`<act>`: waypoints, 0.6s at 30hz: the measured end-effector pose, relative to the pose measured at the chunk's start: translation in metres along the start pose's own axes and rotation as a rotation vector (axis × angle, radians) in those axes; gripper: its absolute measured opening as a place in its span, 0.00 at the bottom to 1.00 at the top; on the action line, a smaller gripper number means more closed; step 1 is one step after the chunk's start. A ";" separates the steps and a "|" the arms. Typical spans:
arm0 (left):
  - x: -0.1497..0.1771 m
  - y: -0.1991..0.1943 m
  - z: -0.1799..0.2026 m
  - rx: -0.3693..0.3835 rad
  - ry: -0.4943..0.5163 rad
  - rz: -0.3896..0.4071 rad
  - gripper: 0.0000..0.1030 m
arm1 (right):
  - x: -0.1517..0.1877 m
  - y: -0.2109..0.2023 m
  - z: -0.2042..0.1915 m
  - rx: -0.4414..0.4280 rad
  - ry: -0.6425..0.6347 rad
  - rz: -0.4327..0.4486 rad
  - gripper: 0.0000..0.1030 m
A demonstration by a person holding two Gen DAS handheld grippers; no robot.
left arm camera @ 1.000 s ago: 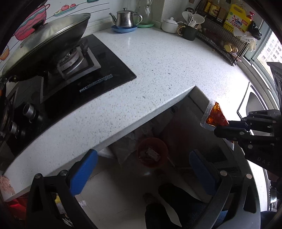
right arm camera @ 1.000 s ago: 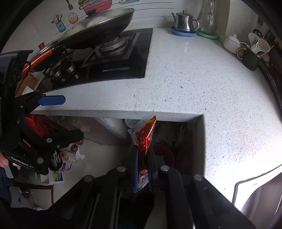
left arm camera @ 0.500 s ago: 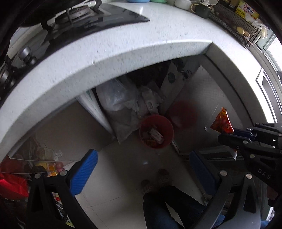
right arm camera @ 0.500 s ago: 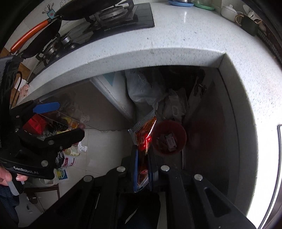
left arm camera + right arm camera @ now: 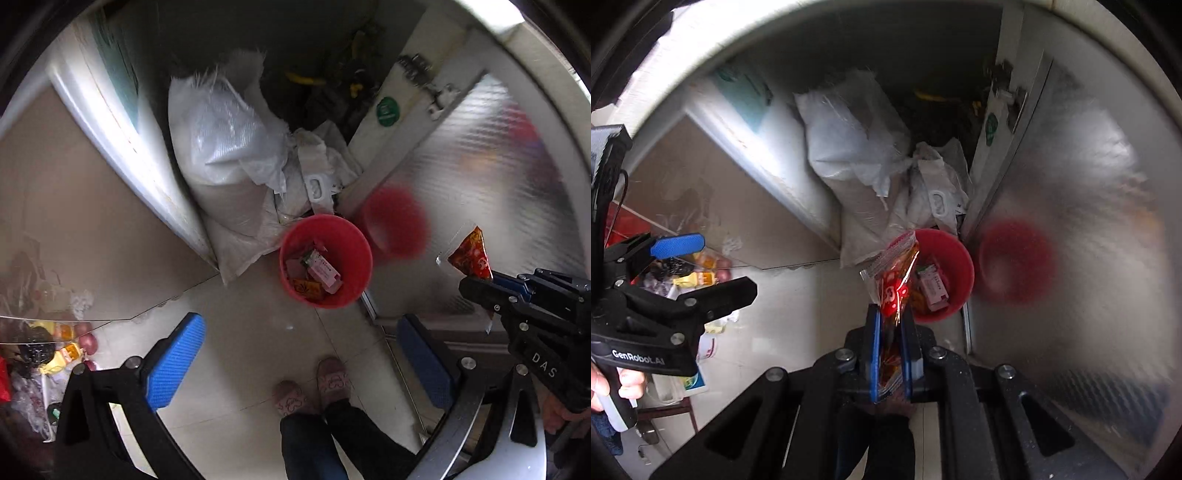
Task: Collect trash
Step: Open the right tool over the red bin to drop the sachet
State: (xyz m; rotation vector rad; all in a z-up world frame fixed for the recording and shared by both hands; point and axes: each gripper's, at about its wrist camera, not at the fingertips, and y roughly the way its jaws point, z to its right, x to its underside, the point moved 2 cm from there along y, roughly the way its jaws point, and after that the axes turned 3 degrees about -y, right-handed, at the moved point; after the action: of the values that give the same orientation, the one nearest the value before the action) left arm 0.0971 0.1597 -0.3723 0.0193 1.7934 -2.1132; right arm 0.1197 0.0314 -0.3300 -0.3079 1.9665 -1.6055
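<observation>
White lettering on the right gripper [image 5: 476, 286] reads "DAS", and the left gripper [image 5: 701, 266] carries "GenRobot.AI" on its black body. A round green sticker [image 5: 388, 110] sits on the white edge of the open cabinet door [image 5: 480, 177], its writing too small to read.

The floor [image 5: 258, 350] is pale glossy tile; the door's ribbed metallic face throws back a blurred red reflection. Inside the dark cabinet lean a white woven sack [image 5: 221, 147] and crumpled plastic bags [image 5: 314, 173]. A red bin [image 5: 327, 260] stands on the floor in front of them, just beside the door, holding a pink carton [image 5: 323, 273] and orange wrappers. The person's slippers [image 5: 314, 391] show at the bottom.

The right gripper is clamped on a red snack packet [image 5: 895, 284], which sticks up from between its blue pads, seemingly above the bin's near rim. The left gripper's jaws stand wide apart with nothing between them.
</observation>
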 end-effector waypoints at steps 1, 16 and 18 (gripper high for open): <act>0.000 0.009 -0.002 -0.009 0.001 -0.003 1.00 | 0.000 0.010 0.003 0.002 0.000 0.000 0.09; -0.015 0.090 -0.010 -0.043 0.054 -0.019 1.00 | 0.000 0.086 0.031 0.032 0.002 -0.017 0.09; -0.017 0.095 -0.010 -0.041 0.053 -0.024 1.00 | -0.002 0.088 0.033 0.038 0.001 -0.013 0.10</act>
State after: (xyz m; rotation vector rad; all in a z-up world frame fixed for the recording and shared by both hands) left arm 0.1381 0.1621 -0.4598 0.0434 1.8762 -2.1108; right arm 0.1550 0.0275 -0.4169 -0.3053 1.9364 -1.6495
